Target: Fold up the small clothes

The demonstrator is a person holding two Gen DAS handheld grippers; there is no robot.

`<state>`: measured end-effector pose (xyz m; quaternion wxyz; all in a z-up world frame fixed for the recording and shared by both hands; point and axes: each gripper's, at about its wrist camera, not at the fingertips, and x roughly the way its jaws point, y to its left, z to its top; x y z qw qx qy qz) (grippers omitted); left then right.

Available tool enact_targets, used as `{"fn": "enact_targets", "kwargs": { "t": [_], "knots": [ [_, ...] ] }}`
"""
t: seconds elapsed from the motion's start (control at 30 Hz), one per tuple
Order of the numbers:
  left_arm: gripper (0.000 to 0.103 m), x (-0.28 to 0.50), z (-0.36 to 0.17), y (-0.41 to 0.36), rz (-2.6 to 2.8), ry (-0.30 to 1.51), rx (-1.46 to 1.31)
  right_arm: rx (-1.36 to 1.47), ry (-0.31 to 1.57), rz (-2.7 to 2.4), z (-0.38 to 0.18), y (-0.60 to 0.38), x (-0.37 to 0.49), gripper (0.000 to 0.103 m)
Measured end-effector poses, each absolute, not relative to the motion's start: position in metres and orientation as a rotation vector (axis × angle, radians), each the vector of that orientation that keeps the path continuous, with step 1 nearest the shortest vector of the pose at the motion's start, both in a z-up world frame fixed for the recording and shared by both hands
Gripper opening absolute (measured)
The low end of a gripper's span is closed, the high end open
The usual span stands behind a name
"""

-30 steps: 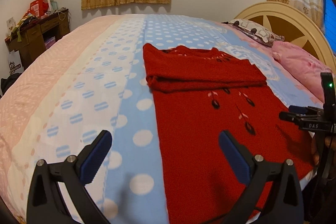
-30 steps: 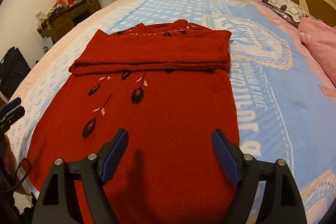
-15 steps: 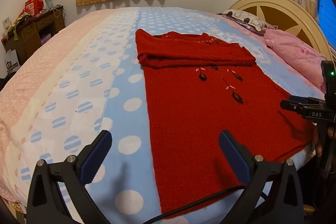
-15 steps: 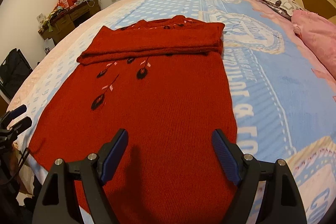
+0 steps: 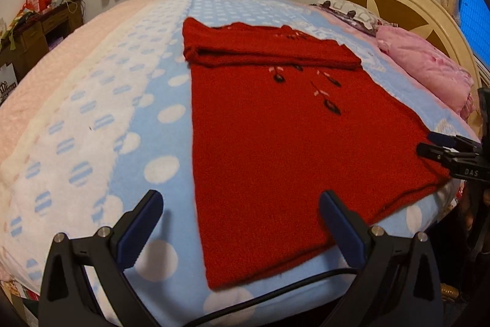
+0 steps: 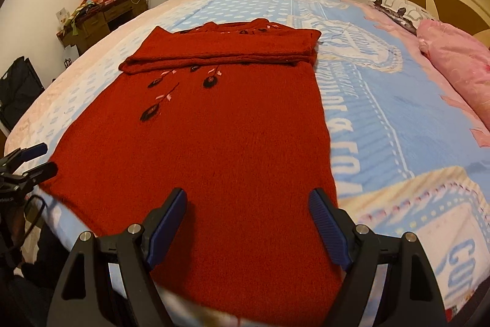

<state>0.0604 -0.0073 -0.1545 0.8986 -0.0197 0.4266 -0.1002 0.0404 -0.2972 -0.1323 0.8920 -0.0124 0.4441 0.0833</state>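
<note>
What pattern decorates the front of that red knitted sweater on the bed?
Dark flower buds on thin stems with small pink leaves on the red knitted sweater; clearest in the right wrist view.

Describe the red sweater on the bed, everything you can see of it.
The red sweater is a fuzzy knit, lying flat on the blue polka-dot blanket with its hem toward the near edge of the bed. Its sleeves are folded across the chest into a thick band near the neckline. Dark flower shapes with pink leaves run diagonally below that band. Nothing grips it: the left gripper and right gripper both hover open over the hem end, pads clear of the fabric.
</note>
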Motion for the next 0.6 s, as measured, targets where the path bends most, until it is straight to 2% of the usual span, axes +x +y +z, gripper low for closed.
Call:
{"fn": "enact_targets", "kwargs": {
  "t": [0.33,0.43,0.6],
  "knots": [
    [0.101,0.048,-0.157,-0.008,-0.256,0.892,-0.092,-0.023,0.894,0.158,-0.120,-0.311,0.001,0.082],
    [0.092,0.047,-0.155,-0.007,-0.270,0.891,-0.114,0.032,0.872,0.129,-0.112,-0.325,-0.003,0.082],
    [0.069,0.044,-0.153,-0.011,-0.291,0.887,-0.110,0.105,0.906,0.118,-0.118,-0.340,-0.002,0.082]
  ]
}}
